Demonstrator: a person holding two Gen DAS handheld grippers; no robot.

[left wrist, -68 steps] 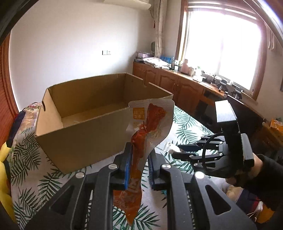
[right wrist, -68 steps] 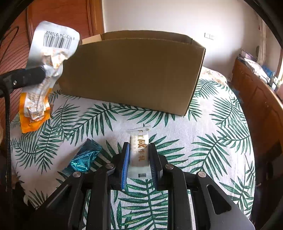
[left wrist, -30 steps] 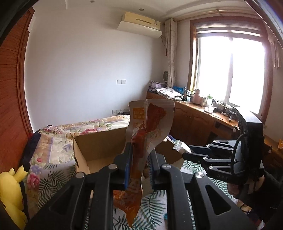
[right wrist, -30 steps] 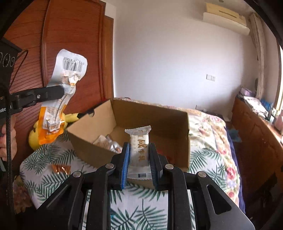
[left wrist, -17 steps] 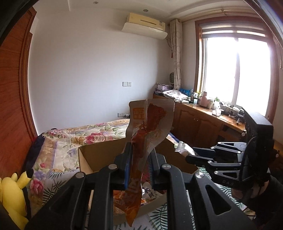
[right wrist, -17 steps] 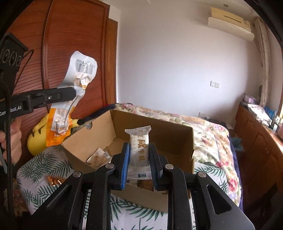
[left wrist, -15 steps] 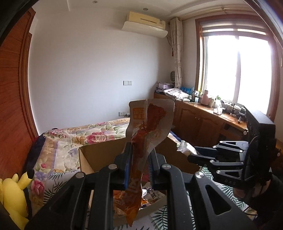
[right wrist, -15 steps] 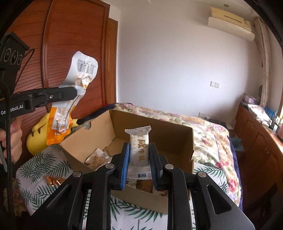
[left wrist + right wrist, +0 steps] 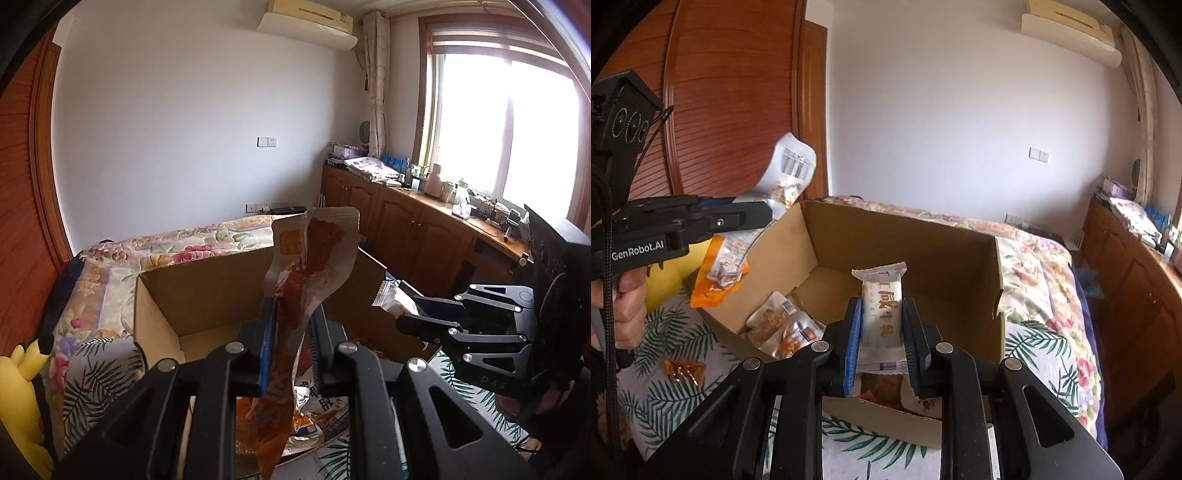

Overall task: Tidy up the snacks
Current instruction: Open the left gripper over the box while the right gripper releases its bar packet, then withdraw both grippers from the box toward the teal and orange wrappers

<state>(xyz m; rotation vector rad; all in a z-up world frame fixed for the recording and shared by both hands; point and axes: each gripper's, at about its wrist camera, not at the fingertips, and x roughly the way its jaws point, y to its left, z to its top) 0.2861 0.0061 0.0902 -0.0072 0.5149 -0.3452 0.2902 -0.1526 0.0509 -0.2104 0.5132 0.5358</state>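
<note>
A bedroom, with the leaf-print counter [image 9: 1027, 332] carrying an open cardboard box [image 9: 908, 243] that already has several packets lying inside. My left claw [image 9: 291, 332] is clamped on an orange sausage packet [image 9: 314, 266], hanging over the box's near-left rim. My right claw [image 9: 882, 328] grips a white nougat bar [image 9: 881, 306] above the box mouth at twelve o'clock. Both await dropping; one small orange snack [image 9: 683, 371] sits on the counter at eight o'clock.

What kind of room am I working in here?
Most likely a bedroom at home: a bed with a floral bedspread behind the cardboard box, a wall air conditioner, wooden cabinets under a curtained window, and a yellow plush toy.
</note>
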